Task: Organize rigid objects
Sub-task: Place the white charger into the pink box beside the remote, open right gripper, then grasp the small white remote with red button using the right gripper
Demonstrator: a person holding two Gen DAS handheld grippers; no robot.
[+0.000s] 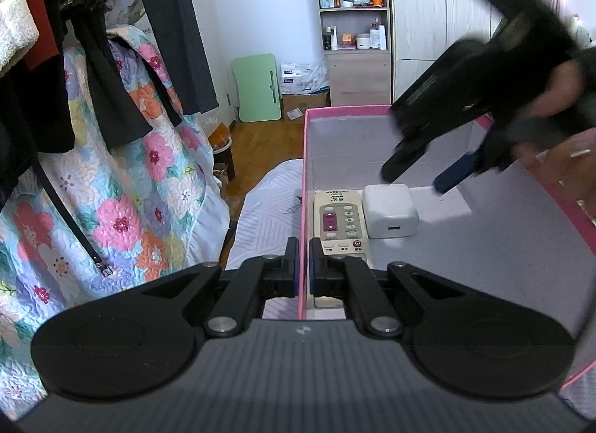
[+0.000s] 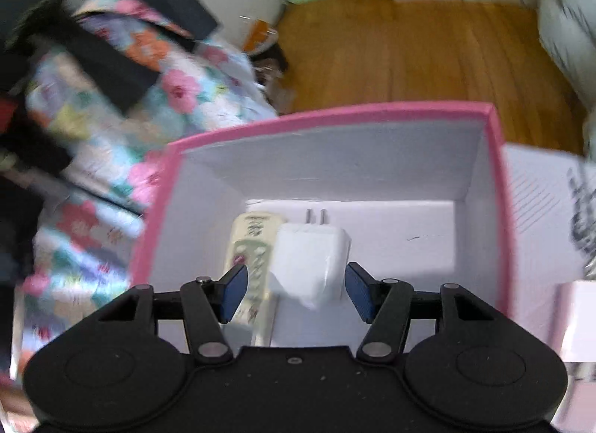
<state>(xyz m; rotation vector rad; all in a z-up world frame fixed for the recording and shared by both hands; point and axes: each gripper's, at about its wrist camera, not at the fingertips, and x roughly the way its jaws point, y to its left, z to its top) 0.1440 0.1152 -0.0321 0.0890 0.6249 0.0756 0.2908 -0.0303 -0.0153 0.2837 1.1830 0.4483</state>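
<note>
Ahead of the left gripper [image 1: 304, 269], which clamps the box [image 1: 303, 157] wall, the remote [image 1: 337, 222] lies inside with the charger [image 1: 389, 211] touching its right (prongs pointing away).

The left gripper [image 1: 303, 269] sits low and centre in its own view, jaws pinched onto the pink wall of the box [image 1: 302, 172], one finger outside and one inside, both blue pads flat against it, angled gently downward. The right gripper [image 2: 296, 293] is tipped much steeper, nose down into the box, jaws spread wide with the white charger [image 2: 309, 265] sitting between the pads, clear gaps either side, so no squeeze on it. Seen from the left camera, that right gripper [image 1: 417, 176] comes in from about 2 o'clock, blurred, with a gloved hand [image 1: 551, 97] wrapped around its body and bare fingertips [image 1: 558, 157] just below.
</note>
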